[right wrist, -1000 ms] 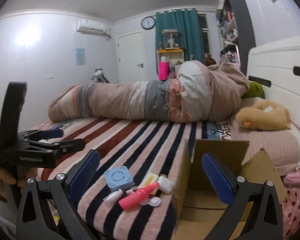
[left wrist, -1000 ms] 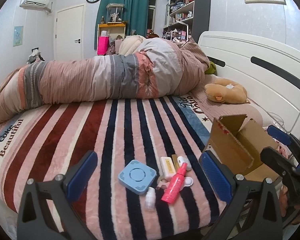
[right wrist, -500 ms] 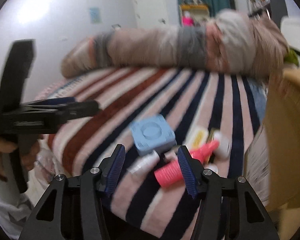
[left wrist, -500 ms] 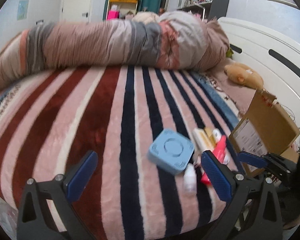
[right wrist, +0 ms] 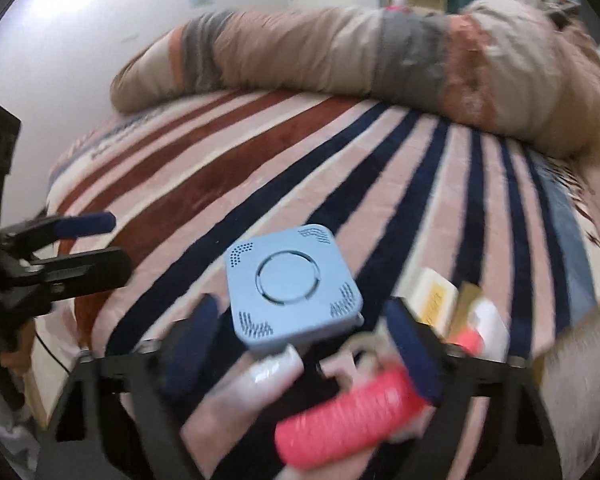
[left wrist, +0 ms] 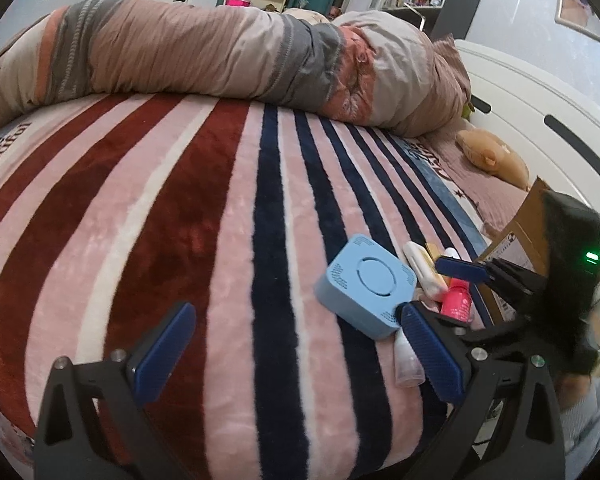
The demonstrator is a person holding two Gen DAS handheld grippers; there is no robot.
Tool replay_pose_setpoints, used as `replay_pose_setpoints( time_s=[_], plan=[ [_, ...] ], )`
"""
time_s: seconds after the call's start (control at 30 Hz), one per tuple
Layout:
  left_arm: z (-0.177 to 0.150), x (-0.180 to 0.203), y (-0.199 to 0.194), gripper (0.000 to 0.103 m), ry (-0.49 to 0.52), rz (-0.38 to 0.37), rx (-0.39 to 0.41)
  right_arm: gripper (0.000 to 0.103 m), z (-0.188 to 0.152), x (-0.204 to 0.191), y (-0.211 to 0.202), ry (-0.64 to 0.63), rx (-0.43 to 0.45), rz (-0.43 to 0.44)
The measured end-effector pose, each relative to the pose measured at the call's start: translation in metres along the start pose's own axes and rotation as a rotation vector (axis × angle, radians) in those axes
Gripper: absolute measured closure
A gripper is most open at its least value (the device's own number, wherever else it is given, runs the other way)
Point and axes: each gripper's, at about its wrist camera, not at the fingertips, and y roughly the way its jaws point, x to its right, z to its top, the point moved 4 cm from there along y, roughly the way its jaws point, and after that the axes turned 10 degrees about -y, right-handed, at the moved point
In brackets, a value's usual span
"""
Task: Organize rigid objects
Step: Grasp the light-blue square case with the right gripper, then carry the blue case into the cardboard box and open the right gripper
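A light blue square box point(left wrist: 365, 285) lies on the striped bed blanket point(left wrist: 220, 216) with a small clear bottle point(left wrist: 407, 364), a pink bottle point(left wrist: 456, 295) and a cream tube point(left wrist: 422, 268) beside it. My left gripper point(left wrist: 296, 348) is open and empty, low over the blanket left of the box. My right gripper point(right wrist: 306, 338) is open, its fingers on either side of the blue box point(right wrist: 292, 284), with the clear bottle point(right wrist: 244, 396) and pink bottle point(right wrist: 348, 420) just beneath it. It also shows in the left wrist view point(left wrist: 460, 270).
A cardboard box point(left wrist: 516, 240) stands open at the right of the items. A rolled duvet point(left wrist: 228, 56) lies across the far side of the bed. A tan plush pillow point(left wrist: 492, 158) rests near the white headboard point(left wrist: 540, 120).
Both grippers have moved down and in toward the items. My right gripper has come close over the blue box, its jaws narrower than a second ago. The left stays wide open.
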Motion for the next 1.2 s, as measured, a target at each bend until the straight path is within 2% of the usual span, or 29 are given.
replay_pose_setpoints(
  time_s=[0.1,0.23,0.33,0.37,0.4,0.47,0.53,0.67,0.8,0.9,0.93,1.07,1.2],
  plan=[
    [0.003,-0.008,0.001,0.001,-0.019,0.004,0.002,0.013,0.008,0.002,0.022,-0.059,-0.061,0.011],
    [0.01,-0.014,0.0,0.001,-0.009,-0.001,0.025,0.012,0.017,0.002,0.039,-0.094,-0.093,0.087],
    [0.019,-0.012,-0.001,0.001,0.005,-0.08,0.009,0.012,0.021,-0.004,0.048,-0.123,-0.109,0.145],
    [0.022,-0.01,0.0,0.001,0.009,-0.103,-0.009,0.013,0.021,-0.004,0.052,-0.129,-0.131,0.143],
    [0.025,-0.008,0.002,0.001,0.018,-0.128,-0.033,0.024,0.022,-0.005,0.055,-0.13,-0.147,0.128],
    [0.03,-0.005,0.008,0.001,0.025,-0.159,-0.086,0.024,0.021,-0.007,0.053,-0.122,-0.152,0.109],
    [0.034,0.0,0.013,0.003,0.015,-0.208,-0.146,0.025,0.022,-0.009,0.042,-0.11,-0.109,0.096],
    [0.039,0.026,0.007,0.02,0.01,-0.344,-0.214,0.025,0.032,-0.02,-0.008,-0.134,0.046,0.088],
    [0.045,0.073,-0.018,0.026,0.073,-0.42,-0.208,0.025,0.044,-0.025,-0.073,-0.126,0.208,0.068],
    [0.05,0.112,-0.043,0.046,0.111,-0.505,-0.198,0.025,0.046,-0.024,-0.123,-0.13,0.309,0.046],
    [0.052,0.125,-0.048,0.055,0.126,-0.517,-0.195,0.025,0.046,-0.024,-0.135,-0.133,0.33,0.034],
    [0.054,0.189,-0.074,0.062,0.241,-0.524,-0.144,0.025,0.036,-0.004,-0.188,-0.1,0.422,-0.02],
    [0.05,0.252,-0.075,0.074,0.341,-0.539,-0.126,0.025,0.008,0.04,-0.227,0.026,0.463,-0.016]
  ],
)
